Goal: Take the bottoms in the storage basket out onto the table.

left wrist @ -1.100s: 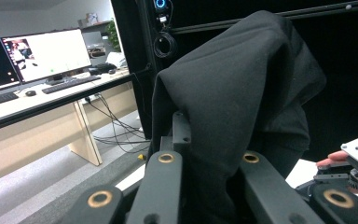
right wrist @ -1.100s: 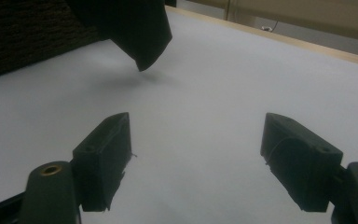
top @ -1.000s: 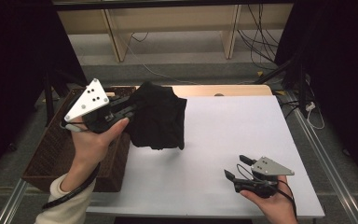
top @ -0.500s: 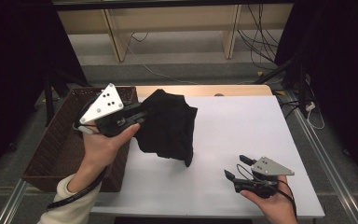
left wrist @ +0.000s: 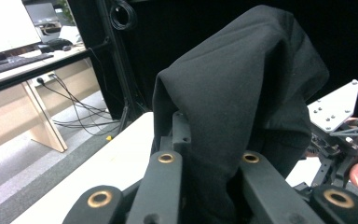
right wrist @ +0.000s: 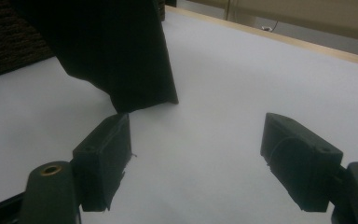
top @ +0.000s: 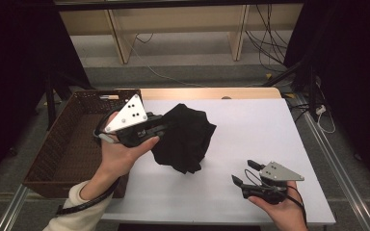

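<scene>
Two hand-held grippers work over a white table (top: pixel 250 130), with a brown wicker basket (top: pixel 67 149) at its left edge. A black garment (top: pixel 185 139) hangs bunched above the tabletop, its lowest corner near or touching the surface, apparently lifted clear of the basket for laying out. The left gripper (top: pixel 161 129) is clamped on a fold of it. The right gripper (top: pixel 243 173), jaws spread and empty, waits low at the near edge, seemingly ready to take a corner.

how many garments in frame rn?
1: a black cloth, bunched, held by the left gripper over the white table beside the wicker basket. The basket's near corner is hidden behind the hand.
</scene>
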Demonstrator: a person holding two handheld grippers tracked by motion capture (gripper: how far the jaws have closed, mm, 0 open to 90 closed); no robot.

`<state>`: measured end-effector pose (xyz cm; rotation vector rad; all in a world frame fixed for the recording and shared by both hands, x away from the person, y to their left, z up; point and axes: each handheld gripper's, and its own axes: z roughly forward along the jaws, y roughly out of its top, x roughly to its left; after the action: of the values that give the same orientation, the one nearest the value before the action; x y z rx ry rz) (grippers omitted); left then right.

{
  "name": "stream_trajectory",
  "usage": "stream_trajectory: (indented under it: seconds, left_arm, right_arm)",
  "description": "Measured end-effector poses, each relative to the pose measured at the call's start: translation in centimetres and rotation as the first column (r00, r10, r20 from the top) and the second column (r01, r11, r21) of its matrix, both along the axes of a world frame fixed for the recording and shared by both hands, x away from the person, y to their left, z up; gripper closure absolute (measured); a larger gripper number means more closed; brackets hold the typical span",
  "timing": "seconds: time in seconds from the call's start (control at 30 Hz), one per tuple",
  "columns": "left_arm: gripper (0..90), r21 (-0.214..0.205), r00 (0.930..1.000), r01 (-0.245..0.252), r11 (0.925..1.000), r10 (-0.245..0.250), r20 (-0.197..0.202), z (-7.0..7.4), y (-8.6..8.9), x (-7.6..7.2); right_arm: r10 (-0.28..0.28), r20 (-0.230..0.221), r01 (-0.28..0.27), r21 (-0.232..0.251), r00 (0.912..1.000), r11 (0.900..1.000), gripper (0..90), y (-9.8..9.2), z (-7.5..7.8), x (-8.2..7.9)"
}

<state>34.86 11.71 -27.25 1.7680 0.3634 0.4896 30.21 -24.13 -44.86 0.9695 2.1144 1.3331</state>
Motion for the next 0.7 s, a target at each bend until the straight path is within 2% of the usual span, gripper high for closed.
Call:
stream_trajectory:
  seconds: [0.7]
  left_arm:
    - [84.6,0.077,0.9972,0.052,0.9956,-0.048,-0.056,-2.5,-2.2,0.8]
  right_arm:
    - [0.0,-0.001,0.0,0.0,1.0,1.0,25.3,0.0,0.0,0.0]
